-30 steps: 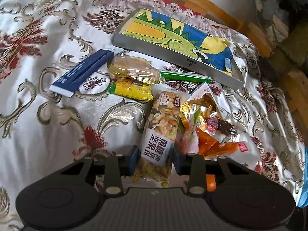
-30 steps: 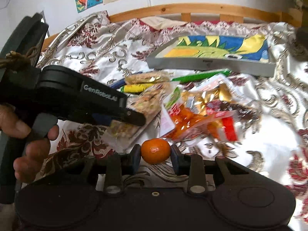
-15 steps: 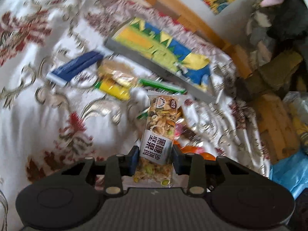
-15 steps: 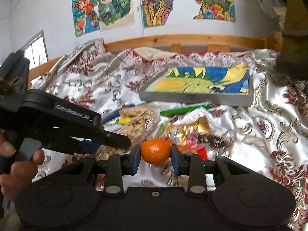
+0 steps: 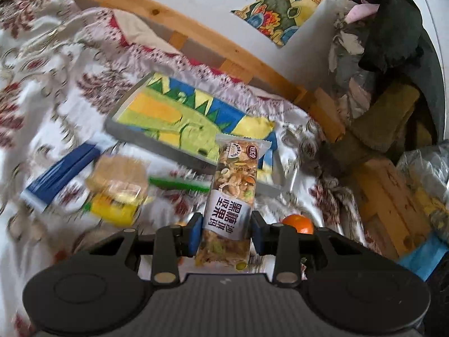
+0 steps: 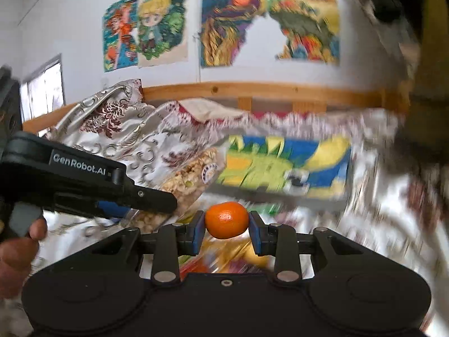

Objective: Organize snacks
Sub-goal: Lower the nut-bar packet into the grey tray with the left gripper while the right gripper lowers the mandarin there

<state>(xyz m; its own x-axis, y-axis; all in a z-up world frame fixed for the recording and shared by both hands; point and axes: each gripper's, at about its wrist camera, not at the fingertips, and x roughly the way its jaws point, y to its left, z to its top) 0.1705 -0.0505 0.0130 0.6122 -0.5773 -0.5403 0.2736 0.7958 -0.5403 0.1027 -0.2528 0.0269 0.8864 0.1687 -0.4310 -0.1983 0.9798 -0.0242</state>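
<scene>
Left wrist view: the left gripper (image 5: 226, 231) is clamped partway closed on a nut bar (image 5: 230, 205), held upright off the bedspread (image 5: 42, 118) in front of a tray (image 5: 157, 118) — other snacks (image 5: 118, 193) lie blurred at left.

Right wrist view: the right gripper (image 6: 226, 231) pinches a mandarin (image 6: 226, 220) between its pads, raised above the bed — tray (image 6: 283, 165) beyond.

Soft daylight from a window (image 6: 42, 90) at left; the bed (image 5: 42, 112) smears with motion blur; fisheye corners go black.
</scene>
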